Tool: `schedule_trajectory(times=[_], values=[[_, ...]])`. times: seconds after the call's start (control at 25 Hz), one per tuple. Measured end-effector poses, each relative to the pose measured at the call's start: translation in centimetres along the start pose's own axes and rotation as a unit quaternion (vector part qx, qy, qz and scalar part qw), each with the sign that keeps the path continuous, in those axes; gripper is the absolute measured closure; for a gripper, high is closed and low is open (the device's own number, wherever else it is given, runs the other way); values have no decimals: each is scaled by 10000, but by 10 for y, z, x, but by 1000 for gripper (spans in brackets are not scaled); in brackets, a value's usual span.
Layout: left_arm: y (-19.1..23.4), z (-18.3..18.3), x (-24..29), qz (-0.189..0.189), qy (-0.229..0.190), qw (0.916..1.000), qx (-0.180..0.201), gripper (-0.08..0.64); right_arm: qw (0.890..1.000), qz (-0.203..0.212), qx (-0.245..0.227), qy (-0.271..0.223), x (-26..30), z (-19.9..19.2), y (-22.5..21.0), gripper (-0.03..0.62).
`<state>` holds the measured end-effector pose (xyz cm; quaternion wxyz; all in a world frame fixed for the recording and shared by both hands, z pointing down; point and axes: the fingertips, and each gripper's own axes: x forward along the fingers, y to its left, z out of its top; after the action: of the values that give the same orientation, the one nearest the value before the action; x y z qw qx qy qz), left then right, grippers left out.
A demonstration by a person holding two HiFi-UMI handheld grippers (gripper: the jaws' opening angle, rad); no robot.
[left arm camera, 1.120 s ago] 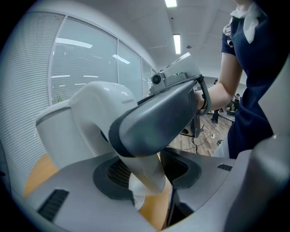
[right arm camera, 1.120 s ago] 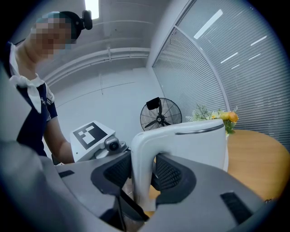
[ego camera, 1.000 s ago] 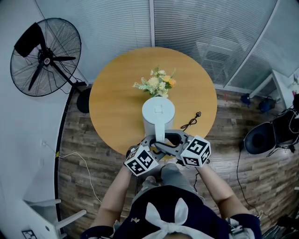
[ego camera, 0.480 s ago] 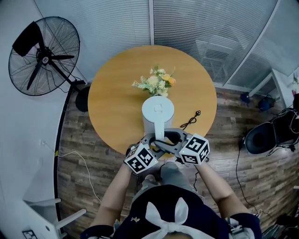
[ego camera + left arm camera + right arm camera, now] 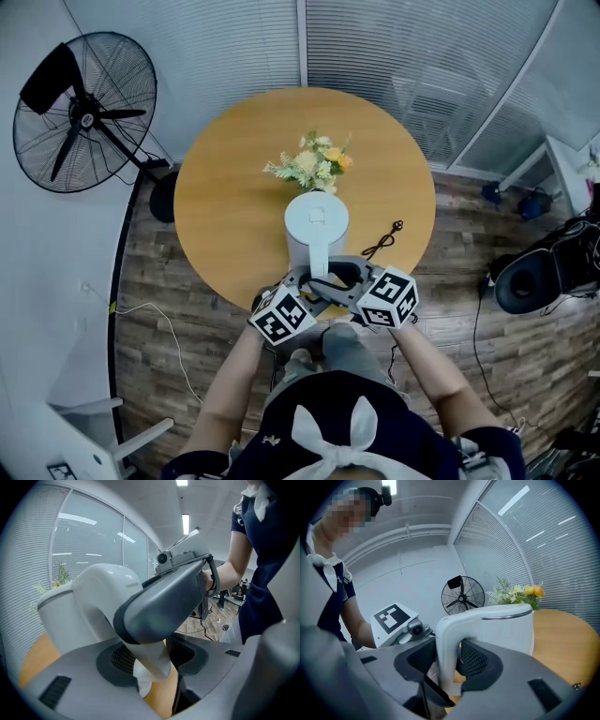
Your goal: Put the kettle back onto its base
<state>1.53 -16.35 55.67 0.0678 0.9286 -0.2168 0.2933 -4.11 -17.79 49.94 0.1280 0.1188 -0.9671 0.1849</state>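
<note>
Kettle (image 5: 317,225) stands near the worktop's (image 5: 225,206) front edge, barely moved over the last second, any base hidden beneath it. Left tongs (image 5: 150,667) and right tongs (image 5: 446,663) stay clamped on its handle (image 5: 445,630); it looks set down, with letting go probably next.

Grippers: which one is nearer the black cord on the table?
The right gripper, shut on the kettle handle from the cord side; the left gripper clamps it from the opposite side.

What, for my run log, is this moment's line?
left tool: shut on kettle handle | right tool: shut on kettle handle | base: unseen
</note>
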Motion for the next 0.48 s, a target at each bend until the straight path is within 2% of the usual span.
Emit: schedule_trajectory(times=[0.48], values=[[4, -12, 8, -8, 86, 9999, -72, 356, 9999, 0, 78, 65, 7, -11, -8, 419]])
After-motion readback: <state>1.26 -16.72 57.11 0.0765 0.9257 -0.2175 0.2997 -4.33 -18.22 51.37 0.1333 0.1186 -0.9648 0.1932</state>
